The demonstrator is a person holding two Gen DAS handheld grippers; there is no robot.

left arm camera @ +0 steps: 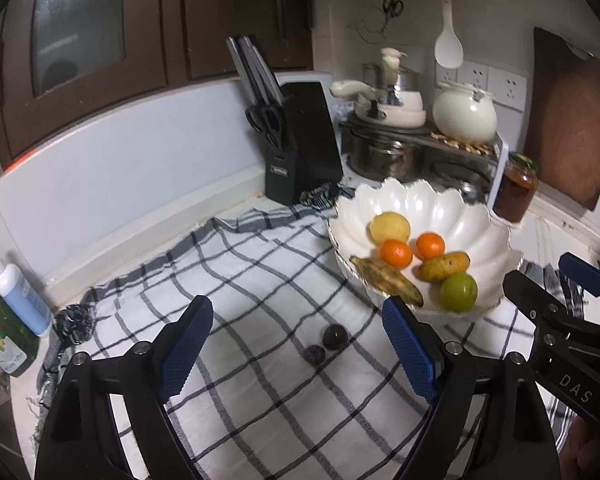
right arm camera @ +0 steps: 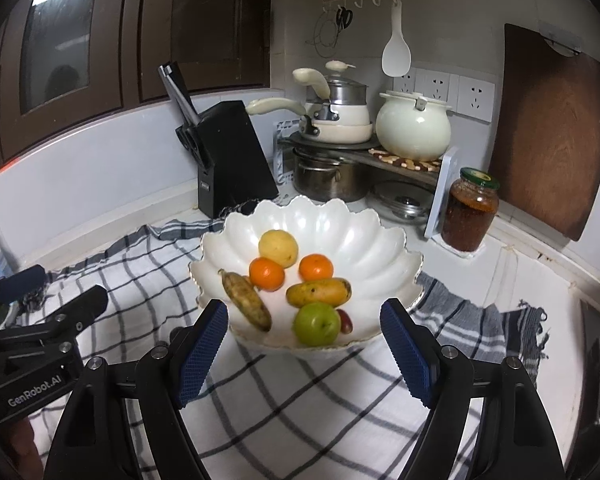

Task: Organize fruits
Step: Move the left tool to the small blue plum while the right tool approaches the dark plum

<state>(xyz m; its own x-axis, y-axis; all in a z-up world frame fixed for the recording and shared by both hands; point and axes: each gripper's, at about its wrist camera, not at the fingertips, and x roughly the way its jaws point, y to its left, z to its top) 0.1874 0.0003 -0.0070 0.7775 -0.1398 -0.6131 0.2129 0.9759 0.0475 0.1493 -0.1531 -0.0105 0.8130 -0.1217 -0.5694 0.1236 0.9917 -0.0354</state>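
Left tool (left arm camera: 298, 344): black frame, blue textured pads, released, holding nothing, above the black-and-white checked cloth (left arm camera: 260, 400) on the worktop. Two small dark round fruits (left arm camera: 324, 346) lie on the cloth between its pads. Right tool (right arm camera: 304, 350): released, empty, facing the white scalloped ceramic bowl (right arm camera: 340, 224) at 12 o'clock. The bowl contains a yellow round fruit (right arm camera: 278, 248), two oranges (right arm camera: 266, 274), two spotted bananas (right arm camera: 246, 300), a green apple (right arm camera: 316, 323) and a small dark red fruit (right arm camera: 345, 321).

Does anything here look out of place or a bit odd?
Yes: two small dark fruits lie on the checked cloth, apart from the white bowl holding the other fruit. The banana looks brown-spotted. Both claws, left and right, hang open and hold nothing.
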